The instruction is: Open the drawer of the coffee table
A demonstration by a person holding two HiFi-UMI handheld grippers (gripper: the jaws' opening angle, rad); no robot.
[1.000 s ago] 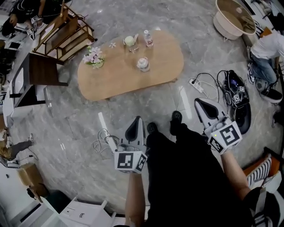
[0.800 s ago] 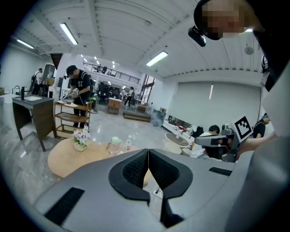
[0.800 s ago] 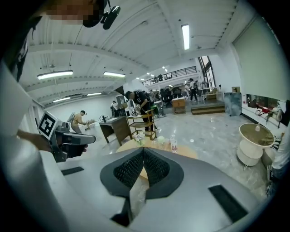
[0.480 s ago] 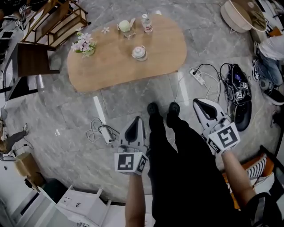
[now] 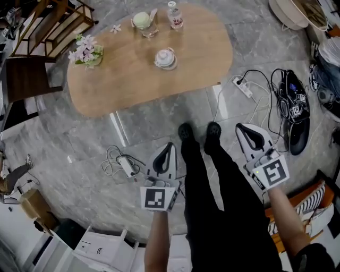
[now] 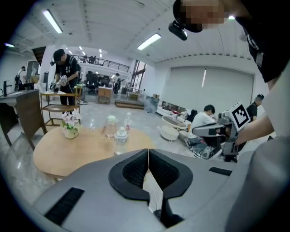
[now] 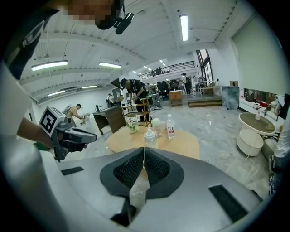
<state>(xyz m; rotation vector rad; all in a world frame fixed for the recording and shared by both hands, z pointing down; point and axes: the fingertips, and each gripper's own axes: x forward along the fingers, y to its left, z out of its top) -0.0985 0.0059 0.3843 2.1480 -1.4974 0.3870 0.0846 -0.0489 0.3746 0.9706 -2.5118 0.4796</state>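
Wooden coffee table, front and underside hidden beneath its top.

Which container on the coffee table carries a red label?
The water bottle at the far edge; the glass jug and the lidded jar have none.

Counter: light wood, smooth, satin sheen, faint grain. Floor: grey veined stone, polished, glossy w/ bright lamp streaks. L gripper & R gripper: smooth matt grey plastic shells; jaws lined w/ blk pads, rubbery-looking, finely ribbed, matt. Cube: matt white w/ blk print. Bottle: clear plastic, shiny. Jar: clear & glossy, glass or plastic, can't tell. Shelf: brown wood, slight varnish shine. Trousers: blk cloth, matt. Shoes: blk, dull. Cables: white plastic sheath, smooth.
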